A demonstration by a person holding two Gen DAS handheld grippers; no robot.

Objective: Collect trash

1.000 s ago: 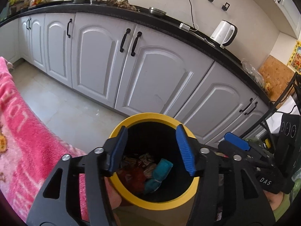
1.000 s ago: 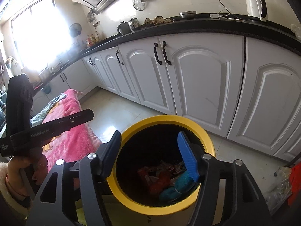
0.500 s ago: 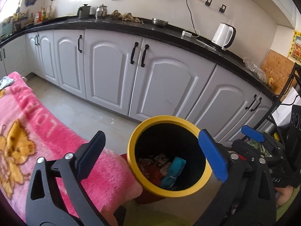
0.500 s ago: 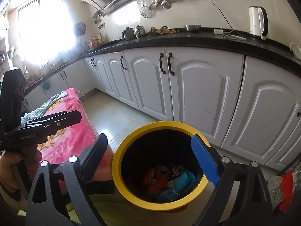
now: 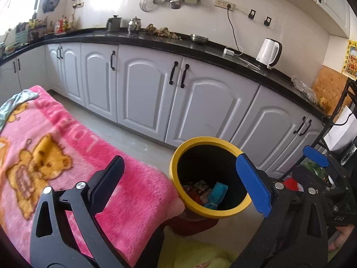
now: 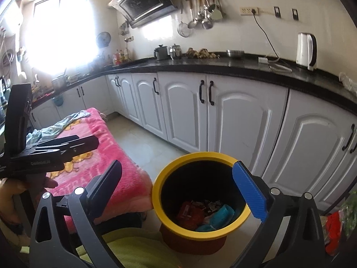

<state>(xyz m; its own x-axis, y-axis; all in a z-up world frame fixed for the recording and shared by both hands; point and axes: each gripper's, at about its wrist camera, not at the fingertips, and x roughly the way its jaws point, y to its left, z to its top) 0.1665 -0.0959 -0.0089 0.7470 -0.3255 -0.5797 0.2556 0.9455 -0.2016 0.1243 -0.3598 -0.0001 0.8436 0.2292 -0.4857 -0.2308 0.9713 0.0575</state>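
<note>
The left gripper (image 5: 180, 185) stands released and empty; the right gripper's (image 6: 178, 189) jaws are opening, nothing between them; the trash (image 6: 200, 214) lies in the yellow-rimmed bin (image 6: 156, 192) on the floor beside the pink blanket's (image 5: 67, 134) corner.

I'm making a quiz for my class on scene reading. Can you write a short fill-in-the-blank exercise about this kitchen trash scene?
1. The rim of the trash bin is coloured ____.
2. The blanket beside the bin is pink with a ____ printed on it.
3. The white kettle stands on the ____ countertop.
4. Nothing is held between the fingers of the left gripper or the right gripper; the wrappers lie ____ the bin.

Missing words: yellow; bear; black; inside
</note>
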